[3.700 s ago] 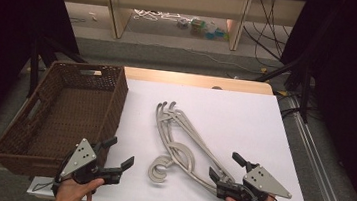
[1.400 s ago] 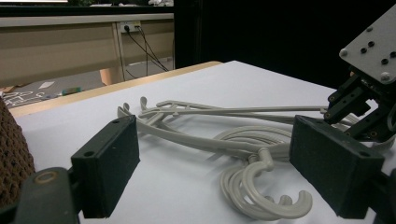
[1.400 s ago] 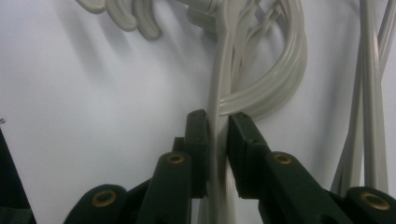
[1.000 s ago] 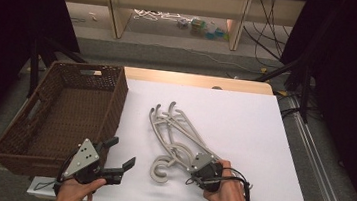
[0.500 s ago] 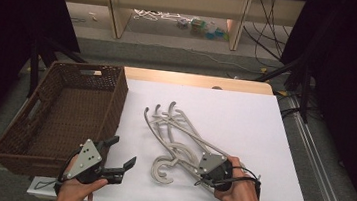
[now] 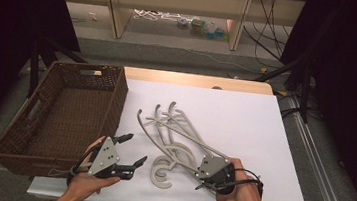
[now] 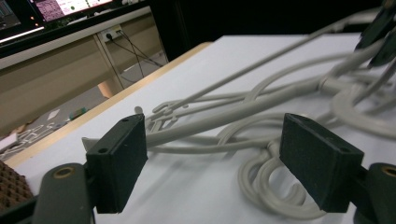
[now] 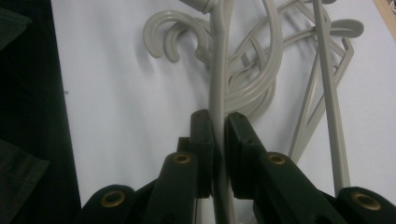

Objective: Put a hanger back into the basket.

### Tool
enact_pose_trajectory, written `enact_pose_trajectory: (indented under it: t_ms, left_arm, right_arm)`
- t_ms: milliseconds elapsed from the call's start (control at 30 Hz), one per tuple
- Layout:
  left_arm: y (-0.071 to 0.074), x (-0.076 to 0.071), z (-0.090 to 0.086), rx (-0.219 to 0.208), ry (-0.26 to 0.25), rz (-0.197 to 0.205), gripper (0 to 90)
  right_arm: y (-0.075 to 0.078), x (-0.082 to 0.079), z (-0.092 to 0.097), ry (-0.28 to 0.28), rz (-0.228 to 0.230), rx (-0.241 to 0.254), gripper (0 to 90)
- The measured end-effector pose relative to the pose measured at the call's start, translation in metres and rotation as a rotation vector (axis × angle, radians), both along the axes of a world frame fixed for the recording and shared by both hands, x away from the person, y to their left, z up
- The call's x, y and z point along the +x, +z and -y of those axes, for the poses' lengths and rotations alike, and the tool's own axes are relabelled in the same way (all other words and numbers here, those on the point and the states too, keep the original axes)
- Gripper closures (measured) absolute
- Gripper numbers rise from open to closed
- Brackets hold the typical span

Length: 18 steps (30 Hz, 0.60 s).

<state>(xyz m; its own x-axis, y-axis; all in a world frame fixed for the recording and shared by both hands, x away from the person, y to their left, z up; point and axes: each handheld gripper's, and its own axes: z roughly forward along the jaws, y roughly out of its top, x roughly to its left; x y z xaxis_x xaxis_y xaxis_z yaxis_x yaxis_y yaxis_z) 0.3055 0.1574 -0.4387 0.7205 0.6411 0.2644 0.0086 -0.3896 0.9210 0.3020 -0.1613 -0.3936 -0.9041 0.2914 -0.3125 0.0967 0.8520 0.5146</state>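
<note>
Several beige plastic hangers (image 6: 183, 131) lie tangled on the white table top (image 6: 259, 124), hooks toward the near edge. My right gripper (image 6: 199, 173) is shut on the thin arm of one hanger (image 8: 219, 70), whose rod runs straight between its pads and is raised at that end. My left gripper (image 6: 133, 149) is open just left of the hooks (image 6: 161, 171). Its jaws have just been closing a little, with nothing between the pads. In the left gripper view the hangers (image 7: 243, 112) lie ahead of the left gripper (image 7: 215, 140).
A brown wicker basket (image 6: 116, 99) stands at the table's left side, close behind my left hand. Bare white table lies to the right and beyond the hangers. A low shelf (image 6: 176, 5) with small items stands far behind the table.
The right gripper has risen a little with the hanger in it, and the hangers' far tips have swung left. The left gripper has shifted right toward the hooks.
</note>
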Motion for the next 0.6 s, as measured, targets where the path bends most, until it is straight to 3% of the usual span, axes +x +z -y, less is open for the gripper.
enact_pose_trajectory:
  t_ms: [100, 367, 433, 533, 567, 600]
  left_arm:
    - [-0.002, 0.0, 0.005, 0.018, -0.02, -0.003, 22.7]
    - [-0.005, 0.001, 0.023, 0.121, -0.083, 0.054, 26.3]
    - [-0.004, 0.001, 0.024, 0.165, -0.106, 0.082, 26.4]
    - [-0.005, 0.002, 0.025, 0.177, -0.122, 0.079, 30.6]
    - [-0.004, 0.003, 0.026, 0.199, -0.128, 0.087, 31.6]
    - [-0.006, 0.003, 0.027, 0.199, -0.127, 0.081, 32.0]
  right_arm:
    - [0.002, -0.003, -0.001, 0.014, -0.011, 0.015, 82.5]
    - [0.006, -0.008, -0.004, 0.048, -0.022, 0.016, 82.5]
    - [0.006, -0.01, -0.005, 0.053, -0.028, 0.026, 82.5]
    - [0.008, -0.011, -0.005, 0.066, -0.028, 0.033, 82.5]
    - [0.008, -0.011, -0.005, 0.067, -0.024, 0.032, 82.5]
    - [0.008, -0.012, -0.006, 0.066, -0.042, 0.04, 82.5]
